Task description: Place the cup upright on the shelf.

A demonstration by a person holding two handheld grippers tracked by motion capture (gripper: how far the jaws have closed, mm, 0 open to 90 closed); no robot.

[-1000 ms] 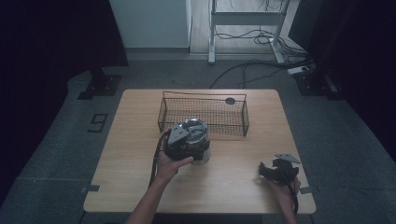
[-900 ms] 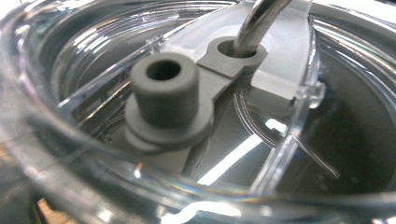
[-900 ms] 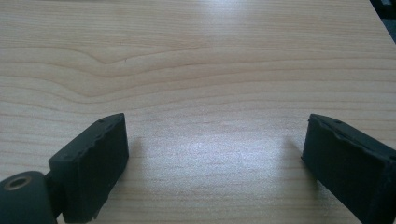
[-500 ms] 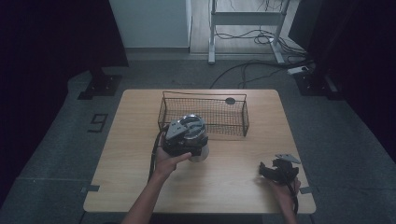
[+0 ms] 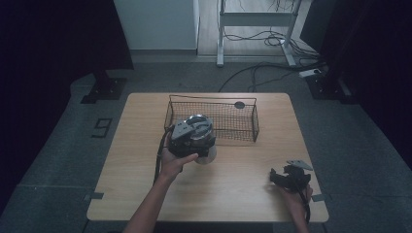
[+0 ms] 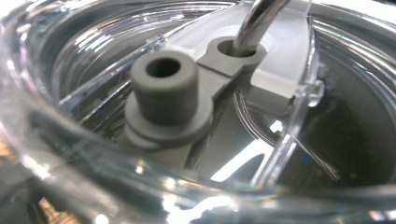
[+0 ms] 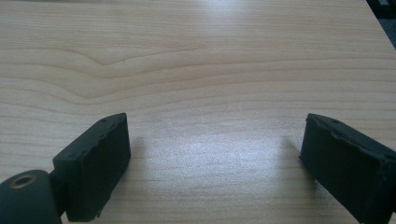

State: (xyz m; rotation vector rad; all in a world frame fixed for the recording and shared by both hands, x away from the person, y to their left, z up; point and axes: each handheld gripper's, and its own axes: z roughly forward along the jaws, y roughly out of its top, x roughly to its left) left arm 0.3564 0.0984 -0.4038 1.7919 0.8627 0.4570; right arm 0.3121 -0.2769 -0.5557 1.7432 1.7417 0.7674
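My left gripper (image 5: 197, 143) hovers at the front left corner of the wire basket (image 5: 243, 127), shut on a clear round lid (image 5: 208, 156) that hangs below it. Up close, the clear lid (image 6: 70, 116) has a grey knob (image 6: 164, 91) and a metal rod (image 6: 254, 21) set in a grey bracket; my own jaws are hidden behind its rim. My right gripper (image 5: 281, 177) rests low at the table's front right, and its jaws stand wide open (image 7: 215, 163) over bare wood.
The wooden table (image 5: 145, 145) carries the basket at its back middle, with a small dark disc (image 5: 239, 104) at the basket's far rim. Dark floor, cables and a stand leg lie beyond the table.
My left gripper has drifted slightly back and left toward the basket, carrying the clear lid along. The right gripper has stayed put.
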